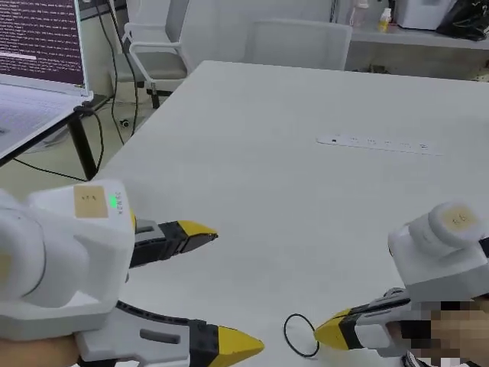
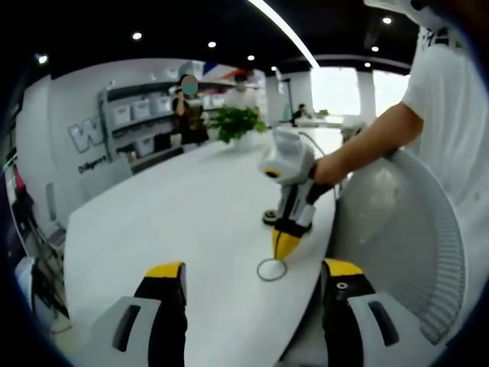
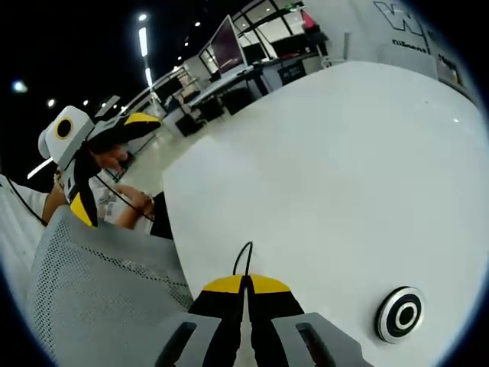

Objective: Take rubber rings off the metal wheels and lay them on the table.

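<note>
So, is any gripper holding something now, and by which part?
The right gripper pinches the rubber ring at one spot on its loop, jaws shut; the left gripper, open, holds nothing.

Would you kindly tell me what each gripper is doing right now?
Left gripper: open, holding nothing.
Right gripper: closed on a rubber ring.

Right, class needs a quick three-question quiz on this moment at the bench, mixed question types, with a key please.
1. True or false: the jaws of the left gripper stand apart.
2. What does the right gripper pinch? A a pen; B a rubber ring; C a cup.
3. Fill in: in the right gripper view, the wheel lies flat on the white ____.
Key: 1 true; 2 B; 3 table.
</note>
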`<state>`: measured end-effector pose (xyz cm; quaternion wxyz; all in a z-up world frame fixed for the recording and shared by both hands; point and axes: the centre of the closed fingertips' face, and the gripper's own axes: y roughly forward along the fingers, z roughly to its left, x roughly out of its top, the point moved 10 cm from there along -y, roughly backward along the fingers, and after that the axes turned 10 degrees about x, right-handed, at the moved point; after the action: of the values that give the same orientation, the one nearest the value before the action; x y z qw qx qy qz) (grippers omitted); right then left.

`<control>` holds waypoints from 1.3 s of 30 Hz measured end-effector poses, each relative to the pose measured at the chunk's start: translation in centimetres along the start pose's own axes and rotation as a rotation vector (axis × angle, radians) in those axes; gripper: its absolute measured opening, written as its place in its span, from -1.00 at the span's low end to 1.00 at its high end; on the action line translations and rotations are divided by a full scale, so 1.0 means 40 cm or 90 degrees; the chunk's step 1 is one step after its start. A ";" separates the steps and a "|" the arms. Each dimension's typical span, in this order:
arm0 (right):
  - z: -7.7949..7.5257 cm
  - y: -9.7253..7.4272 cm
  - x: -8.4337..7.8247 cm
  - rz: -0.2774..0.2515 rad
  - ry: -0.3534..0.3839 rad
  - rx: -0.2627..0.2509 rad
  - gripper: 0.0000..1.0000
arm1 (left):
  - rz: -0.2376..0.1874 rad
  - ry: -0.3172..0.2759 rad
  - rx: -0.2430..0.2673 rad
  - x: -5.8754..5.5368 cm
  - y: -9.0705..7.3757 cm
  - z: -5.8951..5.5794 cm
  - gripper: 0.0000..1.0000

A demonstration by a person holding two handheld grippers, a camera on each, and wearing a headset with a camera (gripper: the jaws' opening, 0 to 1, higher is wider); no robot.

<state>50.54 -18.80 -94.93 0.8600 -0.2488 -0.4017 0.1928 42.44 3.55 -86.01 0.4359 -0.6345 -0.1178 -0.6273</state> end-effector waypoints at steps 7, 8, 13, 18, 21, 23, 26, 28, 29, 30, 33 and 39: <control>-0.009 0.012 -0.013 0.011 0.008 -0.015 -1.00 | 0.001 -0.005 0.002 -0.005 -0.004 -0.003 0.45; -0.009 0.013 -0.013 0.011 0.007 -0.017 -1.00 | 0.002 -0.005 0.002 -0.006 -0.004 -0.004 0.45; -0.016 0.016 -0.018 0.015 0.007 -0.023 -1.00 | 0.004 -0.009 0.007 -0.009 -0.005 -0.003 0.45; -0.015 0.016 -0.016 0.010 0.006 -0.019 -1.00 | 0.009 -0.009 0.007 -0.011 -0.003 -0.003 0.44; -0.014 0.016 -0.018 0.008 0.004 -0.018 -1.00 | 0.008 -0.010 0.006 -0.010 -0.001 -0.005 0.44; -0.014 0.016 -0.019 0.007 0.004 -0.017 -1.00 | 0.008 -0.012 0.005 -0.010 0.000 -0.006 0.44; -0.013 0.016 -0.019 0.007 -0.001 -0.018 -1.00 | 0.010 -0.010 0.005 -0.012 0.001 -0.008 0.44; -0.013 0.015 -0.020 0.008 -0.003 -0.019 -1.00 | 0.012 -0.011 0.005 -0.012 0.000 -0.010 0.44; -0.013 0.016 -0.020 0.008 -0.004 -0.019 -1.00 | 0.012 -0.011 0.005 -0.011 0.000 -0.010 0.44; -0.012 0.016 -0.020 0.009 -0.005 -0.020 -1.00 | 0.011 -0.011 0.005 -0.011 0.000 -0.011 0.43; -0.012 0.016 -0.021 0.008 -0.011 -0.022 -1.00 | 0.012 -0.011 0.006 -0.011 -0.002 -0.011 0.43; -0.010 0.014 -0.019 0.016 -0.030 -0.032 -1.00 | 0.013 -0.011 0.004 -0.012 -0.004 -0.012 0.43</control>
<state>50.33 -18.86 -95.93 0.8414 -0.2705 -0.4233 0.1992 41.90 3.49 -86.47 0.4434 -0.6394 -0.1170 -0.6172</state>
